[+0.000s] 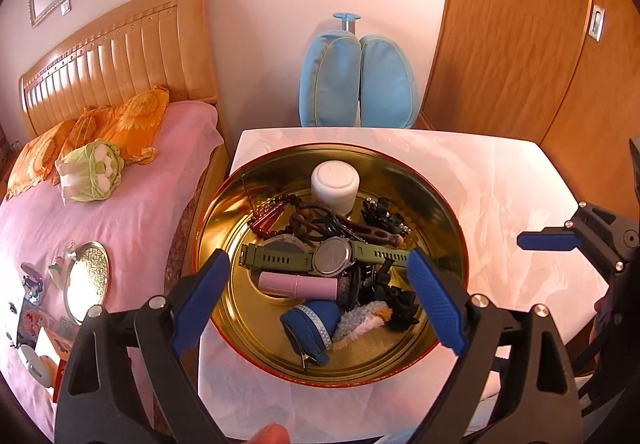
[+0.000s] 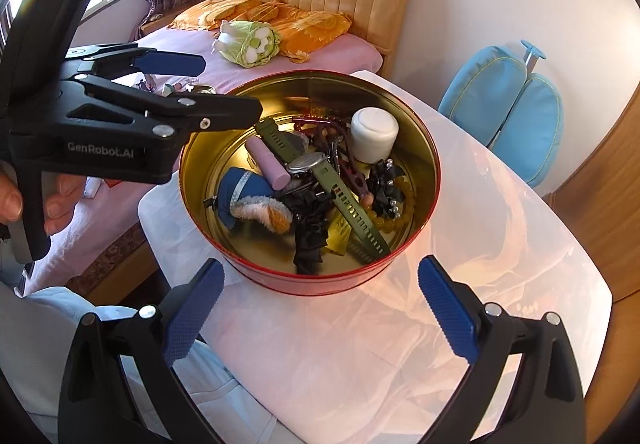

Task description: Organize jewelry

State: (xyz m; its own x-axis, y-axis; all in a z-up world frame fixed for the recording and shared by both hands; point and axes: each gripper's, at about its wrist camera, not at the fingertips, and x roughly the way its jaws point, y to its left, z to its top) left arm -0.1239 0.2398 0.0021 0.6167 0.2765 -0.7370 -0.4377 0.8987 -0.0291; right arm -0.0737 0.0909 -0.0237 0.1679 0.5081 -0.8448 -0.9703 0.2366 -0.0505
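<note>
A round red tin with a gold inside [image 1: 224,204] [image 2: 416,252] stands on a white-covered table [image 1: 500,180] [image 2: 360,344]. It holds a green-strapped watch [image 1: 332,258] [image 2: 320,172], a pink tube [image 1: 298,284] [image 2: 268,164], a white jar [image 1: 335,186] [image 2: 374,138], a blue pouch [image 1: 312,328] [image 2: 236,188], beads and black hair ties. My left gripper [image 1: 320,304] is open and empty, just above the tin's near rim; it also shows in the right wrist view [image 2: 208,84]. My right gripper [image 2: 320,308] is open and empty, short of the tin.
A bed with a pink sheet [image 1: 120,212] lies left of the table, with orange pillows, a cabbage plush [image 1: 92,172], a round metal lid [image 1: 86,280] and small items. A blue chair back [image 1: 356,80] stands behind the table. Wooden wardrobe doors [image 1: 520,44] are at right.
</note>
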